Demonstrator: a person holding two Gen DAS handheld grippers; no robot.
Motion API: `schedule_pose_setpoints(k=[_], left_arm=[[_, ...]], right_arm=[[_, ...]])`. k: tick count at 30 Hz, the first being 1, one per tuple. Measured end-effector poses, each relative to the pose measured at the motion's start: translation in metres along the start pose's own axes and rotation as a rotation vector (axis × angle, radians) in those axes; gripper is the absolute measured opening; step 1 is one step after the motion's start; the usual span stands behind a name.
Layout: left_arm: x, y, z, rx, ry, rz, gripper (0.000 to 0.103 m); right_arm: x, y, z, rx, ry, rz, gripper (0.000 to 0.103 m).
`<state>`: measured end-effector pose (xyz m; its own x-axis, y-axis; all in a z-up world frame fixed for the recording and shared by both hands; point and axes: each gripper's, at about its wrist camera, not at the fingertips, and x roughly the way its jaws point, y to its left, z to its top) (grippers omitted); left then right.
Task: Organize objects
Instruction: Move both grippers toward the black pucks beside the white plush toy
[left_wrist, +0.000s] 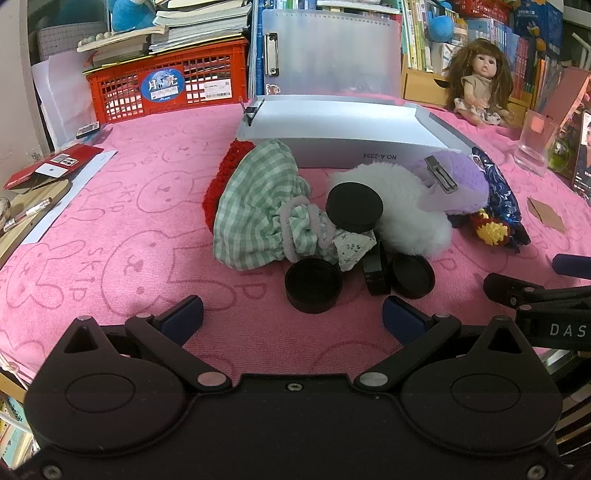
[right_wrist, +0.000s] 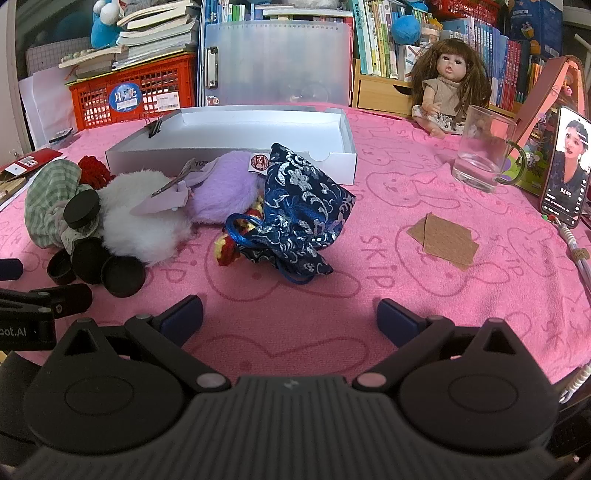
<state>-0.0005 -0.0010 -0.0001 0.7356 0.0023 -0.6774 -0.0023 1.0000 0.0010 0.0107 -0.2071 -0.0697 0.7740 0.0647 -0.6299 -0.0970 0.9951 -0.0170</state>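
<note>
A pile lies on the pink cloth in front of a shallow white box (left_wrist: 332, 136) (right_wrist: 343, 155). It holds a green checked pouch (left_wrist: 255, 206) (right_wrist: 48, 195), a white fluffy ball (left_wrist: 406, 218) (right_wrist: 144, 221), a purple fluffy item (left_wrist: 461, 184) (right_wrist: 225, 188), a blue brocade pouch (right_wrist: 306, 206) (left_wrist: 498, 192) and several black round jars (left_wrist: 314, 284) (right_wrist: 122, 277). My left gripper (left_wrist: 293, 321) is open and empty, just short of the jars. My right gripper (right_wrist: 290, 317) is open and empty, short of the blue pouch.
A red crate (left_wrist: 162, 85) with books, a clear folder (left_wrist: 332, 51) and bookshelves stand at the back. A doll (right_wrist: 447, 85), a glass mug (right_wrist: 484, 147) and a phone (right_wrist: 565, 166) are at the right. Brown card pieces (right_wrist: 443, 240) lie on the cloth.
</note>
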Motion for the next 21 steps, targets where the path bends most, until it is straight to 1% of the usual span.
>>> schedule_pose_setpoints(k=[12,16,21], left_arm=[[-0.0002,0.0032,0.0025,0.008,0.014,-0.008,0.103],[0.0000,0.0038,0.0027,0.008,0.010,-0.009,0.103],[-0.0014,0.0055,-0.0023,0.013,-0.013,-0.015,0.103]], right_arm=[[0.0013,-0.0017,-0.0029,-0.007,-0.025,0.010,0.103],[0.0009,-0.0010,-0.0033,-0.011,-0.033,0.008,0.103],[0.0004,-0.0015,-0.0030,-0.012,-0.033,0.009,0.103]])
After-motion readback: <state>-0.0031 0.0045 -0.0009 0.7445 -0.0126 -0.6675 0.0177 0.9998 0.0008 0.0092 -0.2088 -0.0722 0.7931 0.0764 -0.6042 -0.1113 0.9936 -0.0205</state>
